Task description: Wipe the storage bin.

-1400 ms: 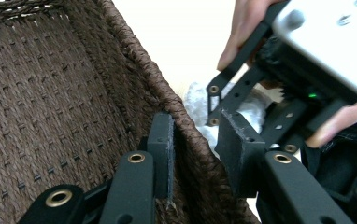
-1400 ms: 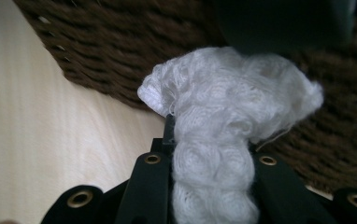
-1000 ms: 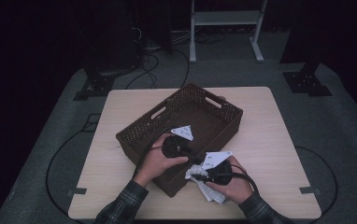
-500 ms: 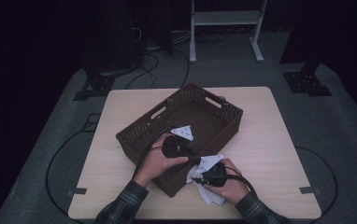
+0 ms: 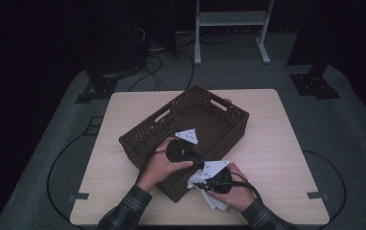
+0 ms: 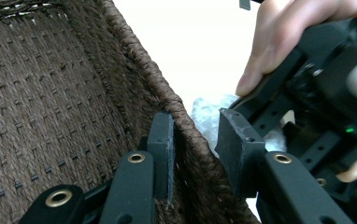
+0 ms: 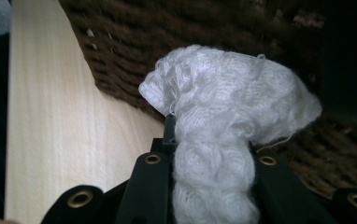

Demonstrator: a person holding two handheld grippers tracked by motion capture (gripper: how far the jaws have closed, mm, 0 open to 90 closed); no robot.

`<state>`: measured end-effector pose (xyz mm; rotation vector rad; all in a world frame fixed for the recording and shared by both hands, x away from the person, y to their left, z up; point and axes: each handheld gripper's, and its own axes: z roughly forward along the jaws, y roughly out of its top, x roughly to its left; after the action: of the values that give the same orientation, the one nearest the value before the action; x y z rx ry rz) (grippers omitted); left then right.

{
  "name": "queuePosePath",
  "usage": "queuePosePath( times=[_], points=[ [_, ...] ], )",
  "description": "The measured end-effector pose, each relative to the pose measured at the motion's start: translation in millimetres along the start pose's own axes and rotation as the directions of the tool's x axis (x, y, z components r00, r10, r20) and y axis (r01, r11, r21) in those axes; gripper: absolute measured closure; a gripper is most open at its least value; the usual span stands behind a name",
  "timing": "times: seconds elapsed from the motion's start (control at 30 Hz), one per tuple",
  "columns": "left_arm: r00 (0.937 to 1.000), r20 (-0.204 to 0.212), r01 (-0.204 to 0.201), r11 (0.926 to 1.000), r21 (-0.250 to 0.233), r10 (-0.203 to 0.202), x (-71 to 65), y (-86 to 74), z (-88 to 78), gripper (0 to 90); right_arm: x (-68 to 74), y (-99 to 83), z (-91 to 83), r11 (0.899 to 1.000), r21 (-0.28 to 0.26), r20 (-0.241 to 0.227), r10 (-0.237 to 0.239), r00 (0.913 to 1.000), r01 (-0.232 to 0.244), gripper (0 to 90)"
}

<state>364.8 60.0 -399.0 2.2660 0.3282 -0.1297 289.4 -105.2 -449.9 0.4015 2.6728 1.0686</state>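
White cloth [image 7: 223, 135] pinched in right gripper [image 7: 209, 154] just beside basket [image 5: 152, 132]; left gripper [image 6: 195, 154] straddling basket's near wall, partly open.

Dark brown woven rectangular basket [image 5: 229, 112] on light wooden square table [image 5: 277, 143], set askew, near middle of tabletop. Left gripper [image 5: 190, 155] at basket's near wall: one jaw inside, other jaw outside, wall [image 6: 186, 126] between them. Right gripper [image 5: 201, 184] just right of left gripper, outside basket, over table's near edge. White fluffy knitted cloth [image 7: 214, 121] between right gripper's jaws, bunched beyond their tips, just beside basket's outer wall, rest [image 5: 214, 200] on table under right hand [image 5: 236, 194].
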Motion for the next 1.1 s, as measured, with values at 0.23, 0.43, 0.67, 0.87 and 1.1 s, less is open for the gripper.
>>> queuePosePath(
  times=[0.23,0.43,0.67,0.87,1.1],
  points=[
    [1.0000,0.003,-0.005,1.0000,0.001,0.005,0.5,-0.1,-0.1,66.0,7.4,12.6,-13.8,0.997,-0.078,-0.018,-0.016,0.9997,0.015,75.7],
    [1.0000,0.002,-0.004,1.0000,0.001,0.004,0.4,-0.1,-0.1,66.0,12.7,19.9,-16.0,0.995,-0.087,-0.007,-0.052,0.9986,0.051,75.7],
    [1.0000,0.000,-0.005,1.0000,0.003,0.005,0.2,0.0,-0.2,66.1,13.5,12.8,-1.5,0.998,-0.040,-0.025,-0.050,0.9984,0.049,75.8],
    [1.0000,0.001,-0.004,1.0000,0.001,0.004,0.1,-0.1,-0.1,66.1,14.3,5.5,16.7,0.998,0.033,-0.042,-0.056,0.9976,0.057,75.8],
    [1.0000,0.000,-0.003,1.0000,0.002,0.003,0.0,-0.2,-0.1,66.1,16.7,0.8,24.5,0.995,0.078,-0.047,-0.061,0.9971,0.064,75.8]
  ],
)
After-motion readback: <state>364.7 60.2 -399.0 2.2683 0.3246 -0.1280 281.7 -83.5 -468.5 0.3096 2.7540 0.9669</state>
